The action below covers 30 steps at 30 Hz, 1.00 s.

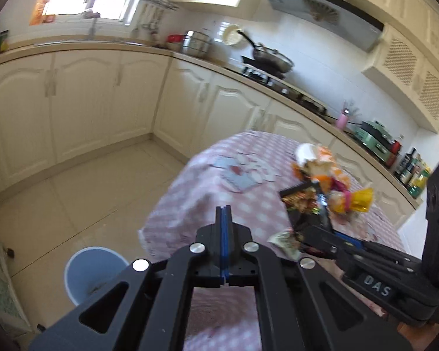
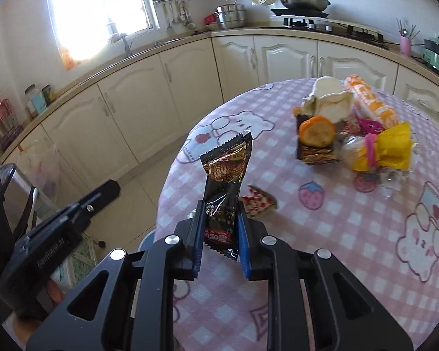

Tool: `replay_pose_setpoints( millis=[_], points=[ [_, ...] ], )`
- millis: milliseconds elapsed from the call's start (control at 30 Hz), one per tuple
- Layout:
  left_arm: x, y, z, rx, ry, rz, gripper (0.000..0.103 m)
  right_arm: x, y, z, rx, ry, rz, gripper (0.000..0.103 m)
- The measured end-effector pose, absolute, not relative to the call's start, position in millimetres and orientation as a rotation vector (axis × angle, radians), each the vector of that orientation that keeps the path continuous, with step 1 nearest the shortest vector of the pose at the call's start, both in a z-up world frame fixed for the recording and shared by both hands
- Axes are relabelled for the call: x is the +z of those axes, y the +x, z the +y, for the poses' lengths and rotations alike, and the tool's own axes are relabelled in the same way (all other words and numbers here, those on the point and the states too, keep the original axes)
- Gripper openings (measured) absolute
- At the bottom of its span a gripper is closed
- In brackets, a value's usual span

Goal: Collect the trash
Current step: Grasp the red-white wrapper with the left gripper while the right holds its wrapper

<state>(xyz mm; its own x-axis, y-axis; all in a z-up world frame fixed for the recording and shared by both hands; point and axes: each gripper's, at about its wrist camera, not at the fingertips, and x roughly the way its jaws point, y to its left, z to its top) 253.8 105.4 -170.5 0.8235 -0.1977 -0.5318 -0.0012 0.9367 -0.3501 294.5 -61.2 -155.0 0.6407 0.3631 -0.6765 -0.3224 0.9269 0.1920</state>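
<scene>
My right gripper (image 2: 220,209) is shut on a black snack wrapper (image 2: 225,175) and holds it upright above the table's left edge. It also shows in the left wrist view (image 1: 322,204), beside the trash pile. My left gripper (image 1: 224,209) is shut and empty, above the table's near edge. A pile of trash (image 2: 354,128) lies on the pink checked tablecloth (image 2: 336,234): orange peel (image 2: 317,131), white crumpled paper (image 2: 327,99), yellow wrapper (image 2: 389,149), orange-white packet (image 2: 371,105). A small red-white wrapper (image 2: 259,203) lies near my right gripper. A blue-grey bin (image 1: 93,275) stands on the floor below the left gripper.
Cream kitchen cabinets (image 1: 73,102) run along the walls behind the table. The counter carries a wok on the stove (image 2: 303,0), a steel pot (image 2: 231,16), a pink cup (image 2: 406,44) and a green appliance (image 1: 374,142). Tiled floor (image 1: 82,193) lies left of the table.
</scene>
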Motion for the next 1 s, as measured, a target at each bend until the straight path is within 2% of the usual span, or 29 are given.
replay_pose_setpoints(
  millis=[167,200,233,300,367,500,600,733,1000],
  points=[
    [-177,248,143,-0.006,-0.363,0.607,0.002,-159,292,-43,0.431,0.044,0.777,0.019],
    [-180,247,148,-0.008,-0.378,0.616,0.008,-161,291,-41,0.426,0.036,0.776,0.019],
    [-182,247,152,0.000,-0.384,0.622,0.019,-161,292,-40,0.419,0.034,0.779,0.019],
    [-184,247,154,0.031,-0.373,0.633,0.028,-161,294,-38,0.421,0.038,0.780,0.019],
    [-187,247,153,0.016,-0.386,0.641,0.028,-159,292,-39,0.415,0.033,0.771,0.019],
    [-185,251,132,-0.046,-0.341,0.663,0.035,-152,288,-56,0.371,0.046,0.736,0.019],
    [-180,256,112,-0.129,-0.335,0.667,0.048,-147,285,-74,0.326,0.056,0.716,0.019],
    [-174,266,72,-0.240,-0.285,0.671,0.060,-145,283,-95,0.285,0.069,0.702,0.019],
    [-182,292,4,-0.289,-0.059,0.730,0.060,-147,283,-118,0.273,0.107,0.706,0.019]
  ],
)
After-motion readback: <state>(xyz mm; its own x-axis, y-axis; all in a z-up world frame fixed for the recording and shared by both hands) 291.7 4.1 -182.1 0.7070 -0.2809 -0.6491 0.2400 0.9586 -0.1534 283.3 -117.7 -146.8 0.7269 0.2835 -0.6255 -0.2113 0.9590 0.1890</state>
